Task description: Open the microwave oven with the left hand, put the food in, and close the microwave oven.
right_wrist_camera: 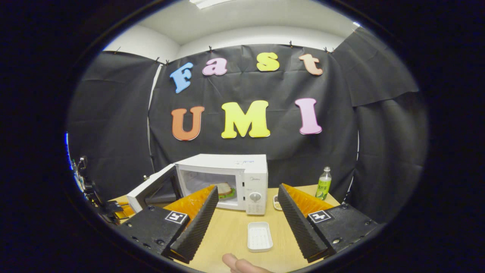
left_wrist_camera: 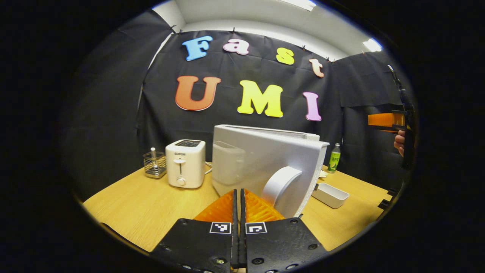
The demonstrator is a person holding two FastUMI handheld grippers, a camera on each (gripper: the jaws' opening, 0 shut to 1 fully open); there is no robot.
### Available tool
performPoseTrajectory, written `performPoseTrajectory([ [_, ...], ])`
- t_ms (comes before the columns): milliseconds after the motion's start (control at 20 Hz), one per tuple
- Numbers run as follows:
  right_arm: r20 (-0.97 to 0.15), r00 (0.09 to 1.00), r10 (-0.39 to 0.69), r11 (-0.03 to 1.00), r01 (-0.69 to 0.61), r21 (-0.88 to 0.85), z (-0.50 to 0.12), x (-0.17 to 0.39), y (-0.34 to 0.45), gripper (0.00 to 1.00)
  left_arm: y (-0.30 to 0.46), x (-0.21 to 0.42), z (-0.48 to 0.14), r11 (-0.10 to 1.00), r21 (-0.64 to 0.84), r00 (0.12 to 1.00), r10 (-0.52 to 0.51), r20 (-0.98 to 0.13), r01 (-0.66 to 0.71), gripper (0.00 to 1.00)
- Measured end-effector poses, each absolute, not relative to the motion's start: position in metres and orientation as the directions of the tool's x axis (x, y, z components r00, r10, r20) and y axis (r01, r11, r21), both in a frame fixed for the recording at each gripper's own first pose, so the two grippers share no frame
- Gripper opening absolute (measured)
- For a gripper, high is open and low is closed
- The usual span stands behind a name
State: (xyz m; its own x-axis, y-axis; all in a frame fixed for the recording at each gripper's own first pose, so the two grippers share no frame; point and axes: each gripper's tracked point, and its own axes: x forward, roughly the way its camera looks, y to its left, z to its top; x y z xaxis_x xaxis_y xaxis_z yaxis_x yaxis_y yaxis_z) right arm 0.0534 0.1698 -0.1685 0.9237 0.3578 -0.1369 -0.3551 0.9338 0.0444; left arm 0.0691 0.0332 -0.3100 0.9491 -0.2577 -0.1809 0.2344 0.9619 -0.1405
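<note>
Left gripper view: left gripper [left_wrist_camera: 239, 197] has its two fingers pressed together, no gap, nothing between them. It sits just in front of the outer face of the open microwave door [left_wrist_camera: 265, 167], beside the curved white door handle [left_wrist_camera: 280, 184]; can't tell whether it touches the door. Door stands swung out, seen nearly edge-on. White toaster [left_wrist_camera: 185, 163] sits left of the microwave on the wooden table [left_wrist_camera: 144, 204], and a small wire basket [left_wrist_camera: 154, 165] is just left of the toaster. White rectangular tray [left_wrist_camera: 330, 195] lies on the table right of the door, a green bottle [left_wrist_camera: 334, 157] stands upright behind it. At the far right edge, part of the other gripper with a hand [left_wrist_camera: 399, 142] holding it.

Right gripper view: right gripper [right_wrist_camera: 247, 212] is spread wide, empty, held above the table and well back from the microwave [right_wrist_camera: 227, 178]. Microwave door is swung out to the left, cavity exposed. Sandwich [right_wrist_camera: 226, 189] sits inside the cavity, partly hidden behind the gripper's left finger. White tray lies on the table in front of the microwave's control panel, between the two fingers in the picture. Green bottle stands right of the microwave near the wall. A fingertip [right_wrist_camera: 237, 263] pokes in at the bottom edge.
</note>
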Motion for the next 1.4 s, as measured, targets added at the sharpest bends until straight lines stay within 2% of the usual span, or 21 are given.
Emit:
performPoseTrajectory([
  [50,-0.130,0.925,0.357,0.934,-0.353,0.053,-0.166,0.056,0.165,1.00,0.021,0.074,-0.311,0.952,-0.140,0.939,-0.295,-0.179,0.273,0.00],
  [100,-0.121,0.929,0.350,0.937,-0.344,0.067,-0.164,0.060,0.159,0.92,0.010,0.078,-0.311,0.944,-0.139,0.930,-0.322,-0.178,0.300,0.00],
  [150,-0.114,0.930,0.348,0.937,-0.341,0.077,-0.160,0.065,0.156,0.91,0.000,0.082,-0.313,0.934,-0.143,0.919,-0.350,-0.180,0.328,0.00],
  [350,-0.113,0.927,0.357,0.934,-0.351,0.072,-0.159,0.074,0.150,0.91,-0.042,0.103,-0.309,0.896,-0.170,0.887,-0.435,-0.158,0.409,0.00],
  [400,-0.113,0.929,0.352,0.936,-0.346,0.068,-0.161,0.077,0.145,1.00,-0.051,0.109,-0.309,0.891,-0.176,0.882,-0.445,-0.157,0.418,0.00],
  [450,-0.120,0.929,0.351,0.936,-0.345,0.069,-0.165,0.080,0.144,1.00,-0.060,0.114,-0.311,0.888,-0.180,0.878,-0.450,-0.162,0.422,0.00],
  [500,-0.126,0.927,0.355,0.935,-0.348,0.072,-0.167,0.081,0.143,0.91,-0.069,0.121,-0.312,0.887,-0.180,0.876,-0.454,-0.164,0.425,0.00],
  [550,-0.126,0.925,0.359,0.933,-0.352,0.072,-0.170,0.082,0.142,0.92,-0.077,0.127,-0.313,0.886,-0.179,0.875,-0.455,-0.166,0.427,0.00],
  [600,-0.122,0.926,0.358,0.934,-0.352,0.067,-0.170,0.084,0.139,1.00,-0.086,0.134,-0.313,0.882,-0.179,0.870,-0.464,-0.164,0.437,0.00],
  [650,-0.117,0.929,0.351,0.936,-0.346,0.060,-0.170,0.087,0.134,1.00,-0.093,0.141,-0.315,0.882,-0.176,0.869,-0.464,-0.170,0.437,0.00],
  [700,-0.115,0.933,0.340,0.940,-0.336,0.052,-0.170,0.090,0.128,0.92,-0.099,0.149,-0.317,0.886,-0.170,0.871,-0.458,-0.179,0.431,0.00],
  [800,-0.108,0.941,0.319,0.948,-0.317,0.042,-0.171,0.096,0.116,0.91,-0.110,0.166,-0.318,0.893,-0.168,0.876,-0.446,-0.184,0.419,0.00],
  [850,-0.103,0.945,0.311,0.950,-0.308,0.042,-0.170,0.098,0.110,1.00,-0.117,0.174,-0.320,0.893,-0.170,0.877,-0.443,-0.185,0.416,0.00],
  [900,-0.097,0.947,0.305,0.952,-0.302,0.046,-0.170,0.102,0.104,0.91,-0.123,0.184,-0.321,0.896,-0.168,0.879,-0.438,-0.186,0.411,0.00],
  [1150,-0.079,0.951,0.300,0.953,-0.295,0.074,-0.176,0.116,0.082,0.91,-0.151,0.224,-0.327,0.901,-0.153,0.880,-0.431,-0.202,0.406,0.00],
  [1200,-0.073,0.949,0.307,0.950,-0.301,0.077,-0.177,0.119,0.079,1.00,-0.157,0.232,-0.326,0.902,-0.148,0.881,-0.429,-0.199,0.406,0.00],
  [1250,-0.069,0.947,0.315,0.947,-0.309,0.084,-0.177,0.122,0.078,1.00,-0.160,0.238,-0.327,0.903,-0.142,0.882,-0.427,-0.202,0.405,0.00],
  [1300,-0.062,0.944,0.325,0.943,-0.319,0.094,-0.179,0.124,0.077,0.92,-0.163,0.243,-0.329,0.908,-0.131,0.884,-0.418,-0.208,0.399,0.00],
  [1400,-0.063,0.937,0.344,0.936,-0.337,0.097,-0.185,0.126,0.076,0.91,-0.165,0.254,-0.331,0.917,-0.103,0.892,-0.399,-0.213,0.385,0.00],
])
